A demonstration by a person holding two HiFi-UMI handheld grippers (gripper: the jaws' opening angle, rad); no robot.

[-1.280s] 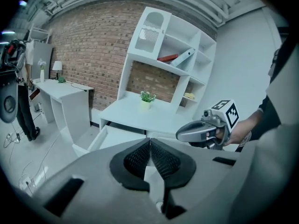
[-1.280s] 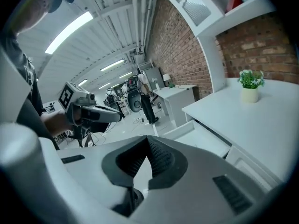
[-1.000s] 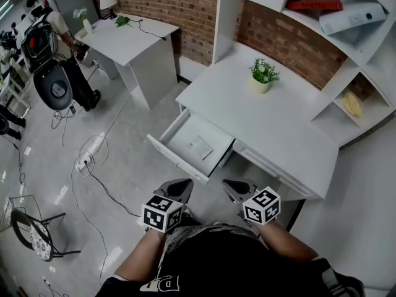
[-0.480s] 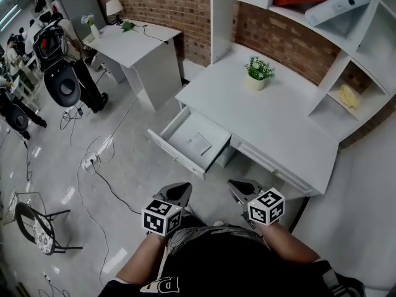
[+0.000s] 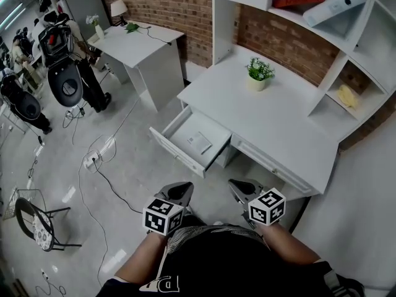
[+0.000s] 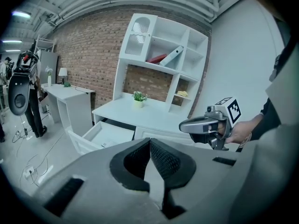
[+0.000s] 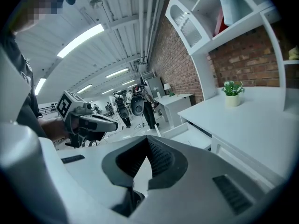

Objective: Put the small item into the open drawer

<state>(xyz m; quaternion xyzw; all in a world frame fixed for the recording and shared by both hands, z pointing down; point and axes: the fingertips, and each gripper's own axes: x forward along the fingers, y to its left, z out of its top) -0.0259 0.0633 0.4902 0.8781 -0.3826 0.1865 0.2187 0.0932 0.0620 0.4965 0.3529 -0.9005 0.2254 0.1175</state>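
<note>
**Tongs empty, item in the drawer**

Both tools are held in close to the person's body, well apart from the furniture. The left tongs [image 5: 179, 189] are clenched on nothing, pads meeting with no gap, and the right tongs [image 5: 237, 187] are clenched and empty too.

The only small loose thing in view is a flat pale item [image 5: 199, 142]. It lies on the floor of the open drawer [image 5: 185, 130], at about 12 o'clock from the tongs. If that is the task's item — and I judge it is — the placing is done.

What remains is to stand clear well:
- Keep both tongs low and back, so neither knocks the drawer front that juts out toward 7 o'clock.
- Leave the drawer as it is. The task asks for nothing more.
- If the item has yet to be moved, only one of the tongs need release and go in from above. The drawer walls leave little room at the sides.

Count:
- Tongs: two.
- Open drawers: one.
- Shut drawers: one [image 5: 270, 163], beside it at 3 o'clock.
- Small items in the drawer: one.
- Plants [image 5: 258, 74] on the worktop [image 5: 284, 119]: one.
</note>
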